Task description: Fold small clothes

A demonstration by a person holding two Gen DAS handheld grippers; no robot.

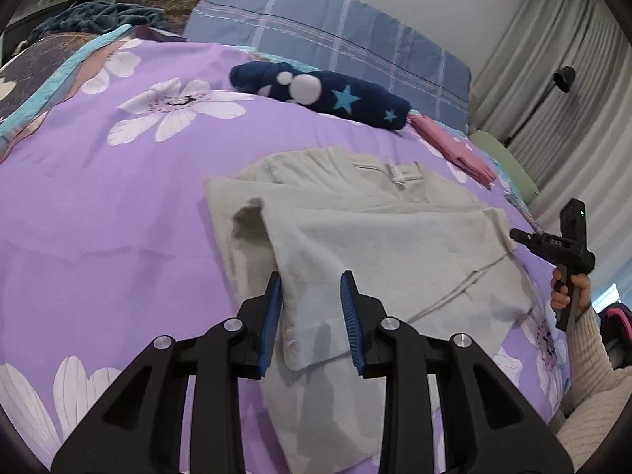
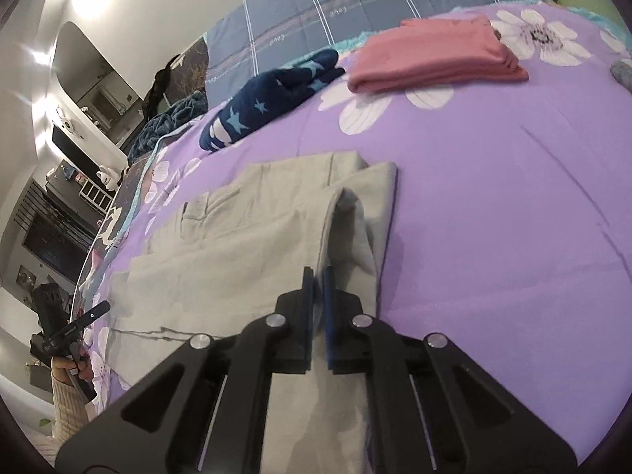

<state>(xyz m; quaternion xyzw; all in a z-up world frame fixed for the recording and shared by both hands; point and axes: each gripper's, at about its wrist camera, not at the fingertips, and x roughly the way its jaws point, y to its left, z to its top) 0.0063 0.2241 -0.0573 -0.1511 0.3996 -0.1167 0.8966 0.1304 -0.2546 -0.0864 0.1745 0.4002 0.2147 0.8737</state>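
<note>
A purple flowered bedspread (image 1: pixel 98 205) carries the beige trousers (image 1: pixel 379 237), spread in its middle and partly folded over on themselves. Beyond them a folded pink garment (image 2: pixel 434 55) and a rolled navy star-print piece (image 1: pixel 316 93) lie near the blue checked quilt (image 1: pixel 324 35). The left gripper (image 1: pixel 312 316) stands spread around a trouser edge, while the right gripper (image 2: pixel 318 300) is pressed together, pinching a lifted fold of the trousers.

A bed carries a purple bedspread (image 1: pixel 98 217) printed with white flowers. Past its far edge lies a blue plaid quilt (image 1: pixel 335 39), with a crumpled teal blanket (image 1: pixel 106 17) at the side. Grey curtains (image 1: pixel 561 91) hang along the wall, a green cushion (image 1: pixel 505 162) just beside them. A mirror (image 2: pixel 85 75) and dark shelves stand beyond the bed.
</note>
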